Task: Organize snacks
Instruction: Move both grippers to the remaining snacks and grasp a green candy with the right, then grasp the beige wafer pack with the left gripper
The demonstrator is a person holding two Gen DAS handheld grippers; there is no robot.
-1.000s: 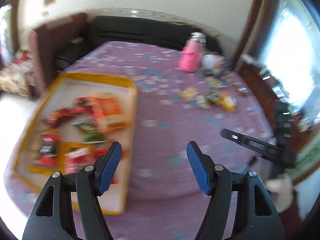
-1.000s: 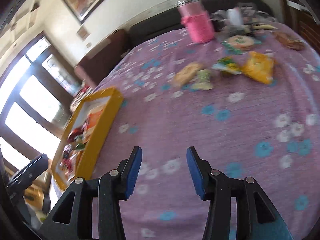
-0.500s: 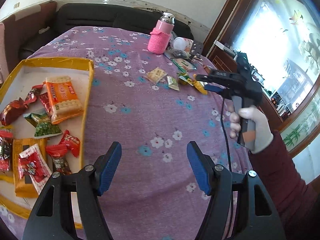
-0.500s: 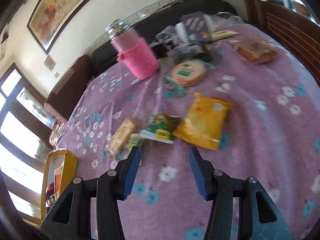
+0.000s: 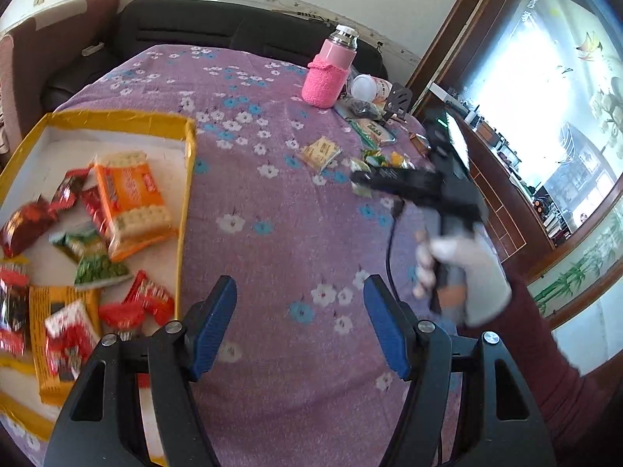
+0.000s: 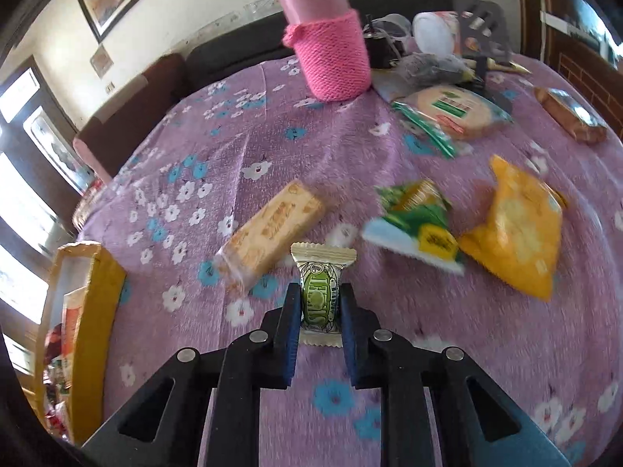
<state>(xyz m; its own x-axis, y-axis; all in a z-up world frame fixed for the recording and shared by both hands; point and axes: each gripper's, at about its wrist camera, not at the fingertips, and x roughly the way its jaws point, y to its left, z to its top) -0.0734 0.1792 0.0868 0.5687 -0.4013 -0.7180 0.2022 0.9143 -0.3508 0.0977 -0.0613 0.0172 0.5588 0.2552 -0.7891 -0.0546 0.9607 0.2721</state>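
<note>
your right tongs [image 6: 320, 307] are pinching a small green and cream candy [image 6: 321, 295]. both blue pads press on its sides, and the wrapper's crimped end sticks out past the tips. the purple flower cloth of the tabletop [image 6: 272, 148] lies under it.

just ahead and to the left of those tongs lies a pale biscuit pack [image 6: 272, 233]. ahead and to the right sit a green and yellow packet [image 6: 416, 222] and then an orange-yellow bag [image 6: 518, 229]. farther ahead stands a pink bottle [image 6: 327, 50] in a knitted sleeve, with a round cracker pack [image 6: 455, 111] to its right. far off to the left is the side of the yellow box [image 6: 93, 311].

your left tongs [image 5: 300, 323] are spread apart with nothing between them, over bare cloth. to their left is the yellow box [image 5: 187, 179], open on top, with many snacks inside: an orange biscuit pack [image 5: 130, 198], red candies [image 5: 150, 299] and a green packet [image 5: 99, 268]. ahead and to the right of them you can see your gloved right hand [image 5: 463, 268] holding the other tongs, a bit blurry.
</note>
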